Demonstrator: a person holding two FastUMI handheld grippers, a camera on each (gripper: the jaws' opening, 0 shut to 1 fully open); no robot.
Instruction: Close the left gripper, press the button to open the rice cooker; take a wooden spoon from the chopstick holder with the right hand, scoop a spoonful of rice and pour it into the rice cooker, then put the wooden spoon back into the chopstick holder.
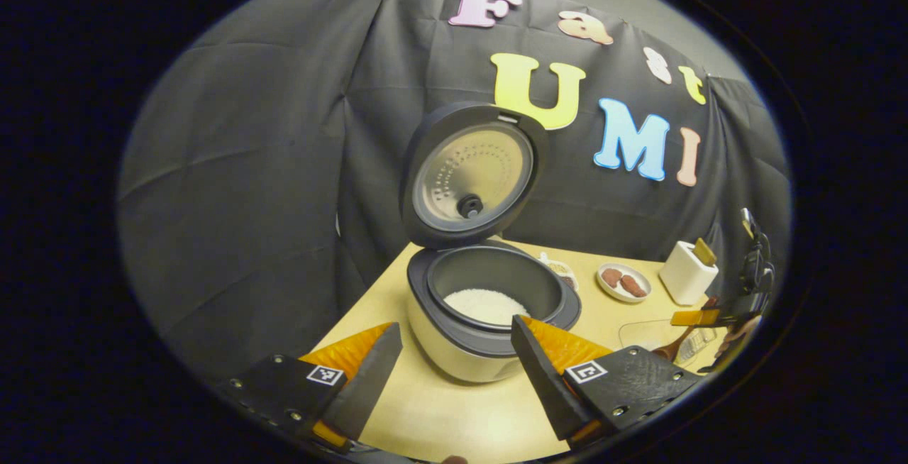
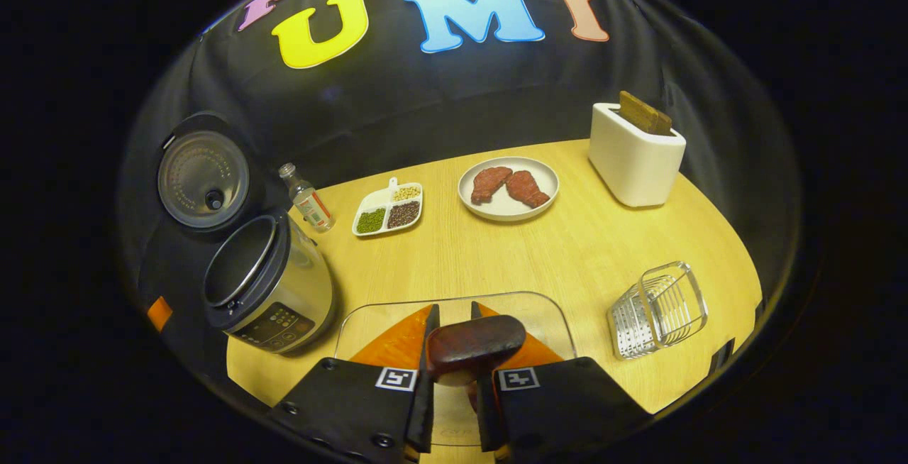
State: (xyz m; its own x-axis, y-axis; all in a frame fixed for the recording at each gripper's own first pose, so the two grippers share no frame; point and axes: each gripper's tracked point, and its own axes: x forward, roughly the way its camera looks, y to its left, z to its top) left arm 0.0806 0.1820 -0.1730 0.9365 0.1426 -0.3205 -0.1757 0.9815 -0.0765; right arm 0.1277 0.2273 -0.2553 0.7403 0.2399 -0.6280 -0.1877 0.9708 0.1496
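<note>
wooden table [image 2: 567, 251] | black cloth wall behind | rice cooker [image 1: 489, 308] (lid up)

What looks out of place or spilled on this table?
Nothing looks spilled or broken. The rice cooker stands open with rice inside, and the right tongs grip a wooden spoon. The wire holder seems to lean, perhaps only lens distortion.

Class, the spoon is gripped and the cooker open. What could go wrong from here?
1. The right gripper pinches the wooden spoon between its jaws at one narrow spot; it may twist and spill rice.
2. The bottle stands close beside the rice cooker; swinging toward the pot could knock it.
</note>
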